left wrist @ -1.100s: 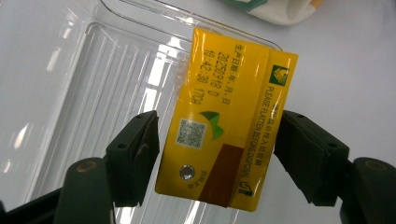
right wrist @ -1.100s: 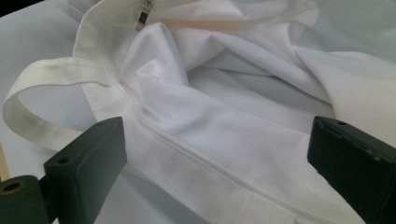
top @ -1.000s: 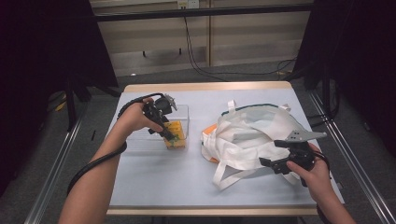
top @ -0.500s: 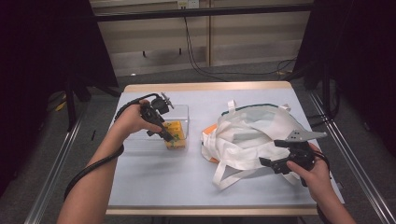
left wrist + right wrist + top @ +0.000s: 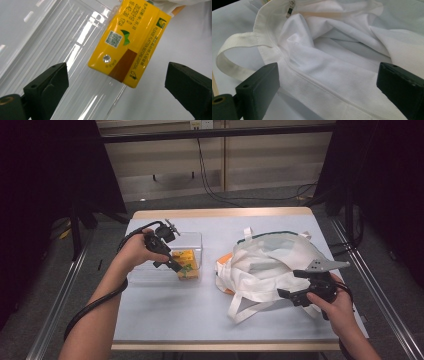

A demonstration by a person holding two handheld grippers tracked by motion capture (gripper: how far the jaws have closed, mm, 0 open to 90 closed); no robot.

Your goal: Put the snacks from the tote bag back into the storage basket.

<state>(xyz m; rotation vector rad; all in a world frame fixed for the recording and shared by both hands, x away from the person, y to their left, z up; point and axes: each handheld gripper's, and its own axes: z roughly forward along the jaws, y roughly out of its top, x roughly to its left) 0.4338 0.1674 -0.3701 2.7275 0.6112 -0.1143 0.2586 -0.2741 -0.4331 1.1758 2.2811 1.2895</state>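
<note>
Both jaws wide open and empty, left gripper [image 5: 176, 267] over yellow carton [image 5: 130, 41] lying in clear bin [image 5: 195, 240], right gripper [image 5: 285, 294] at white bag [image 5: 270, 262]: risk of pinching bin wall, or snagging cloth.

The near half of the table [image 5: 175, 320], between the two forearms, lies bare and passable. Left side: a clear bin [image 5: 192, 240] blocks the way, with yellow cartons [image 5: 186, 264] crowding its right end; its left end is open. Right side: a crumpled white tote bag [image 5: 270, 262] and its trailing strap [image 5: 245, 307] obstruct the surface.
</note>
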